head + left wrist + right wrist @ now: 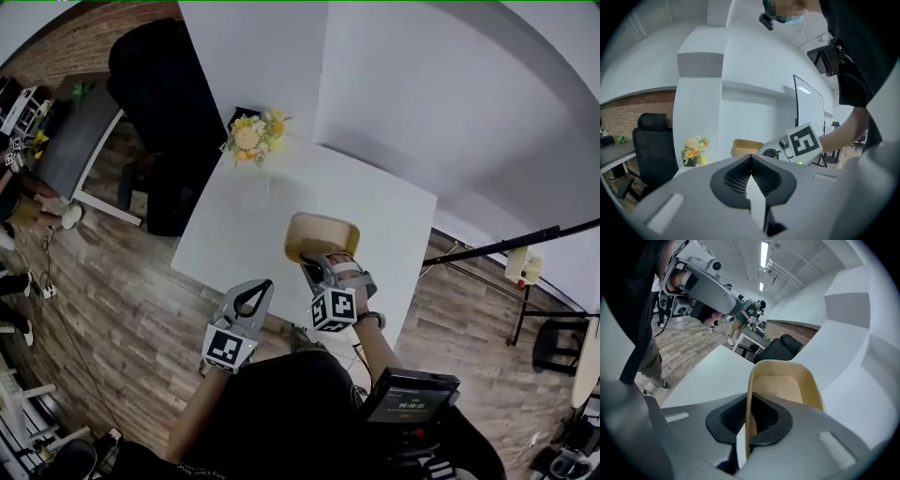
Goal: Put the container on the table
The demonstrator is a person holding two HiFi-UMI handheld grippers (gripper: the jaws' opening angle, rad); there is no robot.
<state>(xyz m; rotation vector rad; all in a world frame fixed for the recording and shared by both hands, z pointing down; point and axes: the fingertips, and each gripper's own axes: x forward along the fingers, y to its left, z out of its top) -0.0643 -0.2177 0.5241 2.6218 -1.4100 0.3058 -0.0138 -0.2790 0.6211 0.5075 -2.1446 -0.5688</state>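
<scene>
The container [787, 385], a shallow tan tub that looks empty, hangs from one thin side wall pinched between the jaws of my right gripper [747, 423], which are nearly closed on that wall. In the head view it sits over the near part of the white table [244, 234], not far in from the edge closest to me. I cannot tell whether its base touches the top yet.

The main risk, I think, is that narrow pinch. With only one wall held, the tub can swing or twist about the pads, and the wall may flex. If I let go while it is tilted or clear of the surface, it could land on a corner, tip over, or skid off that near edge to the wooden floor.

My left gripper [751, 180] is fully closed on nothing and hangs beside the table, so it offers no support. The flowers [253, 136] stand well apart at the far corner
</scene>
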